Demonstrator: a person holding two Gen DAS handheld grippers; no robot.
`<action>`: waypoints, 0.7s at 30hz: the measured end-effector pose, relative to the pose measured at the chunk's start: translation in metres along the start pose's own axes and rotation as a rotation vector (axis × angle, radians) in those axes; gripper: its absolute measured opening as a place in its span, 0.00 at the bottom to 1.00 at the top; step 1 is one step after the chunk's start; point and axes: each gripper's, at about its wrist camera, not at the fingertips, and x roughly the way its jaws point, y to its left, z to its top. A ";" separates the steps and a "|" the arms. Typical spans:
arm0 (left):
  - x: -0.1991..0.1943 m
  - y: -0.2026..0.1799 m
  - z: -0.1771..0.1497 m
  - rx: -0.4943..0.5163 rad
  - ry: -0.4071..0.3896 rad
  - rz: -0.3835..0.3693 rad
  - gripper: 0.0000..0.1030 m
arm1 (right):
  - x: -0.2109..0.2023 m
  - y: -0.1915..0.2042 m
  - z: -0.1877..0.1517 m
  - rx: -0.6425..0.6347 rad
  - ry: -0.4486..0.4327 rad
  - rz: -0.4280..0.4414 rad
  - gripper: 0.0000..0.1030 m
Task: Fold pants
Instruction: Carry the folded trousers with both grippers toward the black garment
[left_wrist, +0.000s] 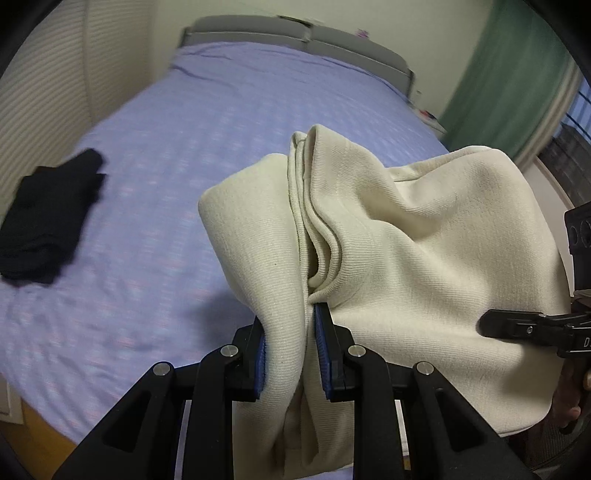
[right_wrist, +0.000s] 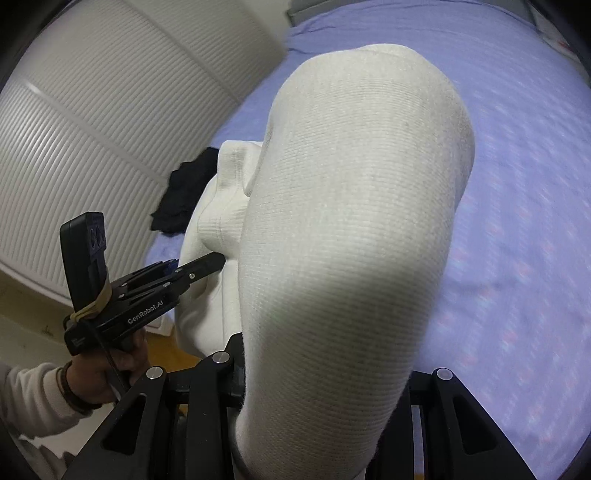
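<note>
Cream pants (left_wrist: 406, 236) mid-frame above the lilac bed (left_wrist: 166, 129), pinched by left gripper (left_wrist: 291, 354) and right gripper (right_wrist: 325, 384) alike.

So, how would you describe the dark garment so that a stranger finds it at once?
Start from the wide bed with the lilac sheet. Near its edge beside the white slatted doors lies the black garment, a small crumpled heap. It is the only dark cloth; the cream pants hang from both grippers.
</note>
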 end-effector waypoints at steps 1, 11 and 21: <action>-0.008 0.023 0.005 -0.014 -0.009 0.018 0.22 | 0.014 0.018 0.013 -0.019 0.004 0.016 0.35; -0.060 0.225 0.044 -0.146 -0.070 0.153 0.22 | 0.144 0.169 0.106 -0.150 0.048 0.156 0.35; -0.088 0.420 0.136 -0.125 -0.189 0.309 0.22 | 0.282 0.309 0.226 -0.203 -0.016 0.326 0.35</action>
